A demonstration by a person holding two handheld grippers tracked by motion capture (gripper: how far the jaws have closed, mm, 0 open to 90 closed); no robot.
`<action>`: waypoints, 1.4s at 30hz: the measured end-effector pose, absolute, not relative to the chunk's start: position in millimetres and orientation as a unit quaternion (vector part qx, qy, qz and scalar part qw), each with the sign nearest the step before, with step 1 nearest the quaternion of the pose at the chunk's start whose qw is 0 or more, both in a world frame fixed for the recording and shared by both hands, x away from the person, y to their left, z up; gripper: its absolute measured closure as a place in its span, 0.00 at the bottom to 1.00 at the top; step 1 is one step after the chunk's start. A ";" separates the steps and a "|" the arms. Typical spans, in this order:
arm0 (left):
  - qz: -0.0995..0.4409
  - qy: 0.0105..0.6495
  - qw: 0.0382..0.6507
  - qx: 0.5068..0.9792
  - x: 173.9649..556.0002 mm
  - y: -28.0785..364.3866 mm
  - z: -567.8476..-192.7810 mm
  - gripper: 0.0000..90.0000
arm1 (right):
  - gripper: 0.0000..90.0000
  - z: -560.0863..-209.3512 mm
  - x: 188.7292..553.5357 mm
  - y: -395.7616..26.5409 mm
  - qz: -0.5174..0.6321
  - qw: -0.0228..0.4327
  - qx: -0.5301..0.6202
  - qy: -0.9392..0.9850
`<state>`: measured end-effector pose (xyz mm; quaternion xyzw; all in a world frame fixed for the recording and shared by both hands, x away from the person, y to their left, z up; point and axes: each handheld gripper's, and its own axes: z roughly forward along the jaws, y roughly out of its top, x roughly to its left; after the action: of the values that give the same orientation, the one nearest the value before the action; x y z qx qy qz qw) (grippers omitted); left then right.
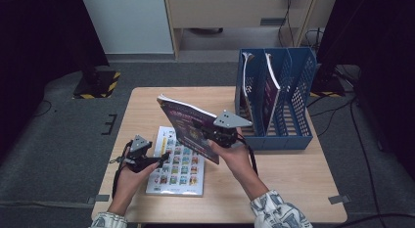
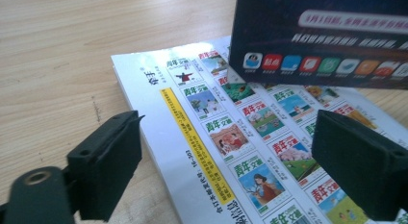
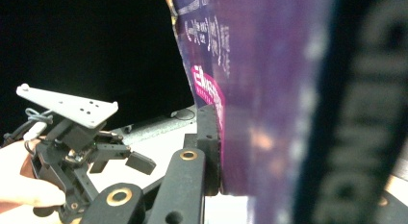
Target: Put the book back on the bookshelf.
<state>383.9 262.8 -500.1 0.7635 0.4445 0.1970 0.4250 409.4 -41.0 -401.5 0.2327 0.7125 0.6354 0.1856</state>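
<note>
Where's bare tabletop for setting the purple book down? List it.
Free: the table strip behind the white book, left of the blue file rack; also the front right corner. Crowded: the middle, where the purple book hangs in the right gripper.

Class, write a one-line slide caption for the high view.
Right gripper lifts a purple book off the table near the blue file rack; left gripper open over the white book.

blue file rack (image 1: 298,98) blocks right, bare tabletop (image 1: 288,184) near

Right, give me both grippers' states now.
Left gripper: open, empty, above the white book.
Right gripper: shut on the purple book.
</note>
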 end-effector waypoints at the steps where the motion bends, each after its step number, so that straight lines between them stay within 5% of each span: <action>1: 0.195 0.449 0.424 0.762 384.4 262.9 -500.9 0.09 | 0.93 -400.7 409.3 -41.3 0.637 0.185 0.235 0.711; 42: 0.226 0.467 0.382 0.765 384.7 270.6 -509.1 0.06 | 0.93 -392.2 407.8 -60.7 0.631 0.205 0.266 0.699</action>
<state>384.7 270.6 -509.1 0.7645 0.4675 0.2258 0.3820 407.8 -60.7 -392.2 0.2662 0.6988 0.6314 0.2055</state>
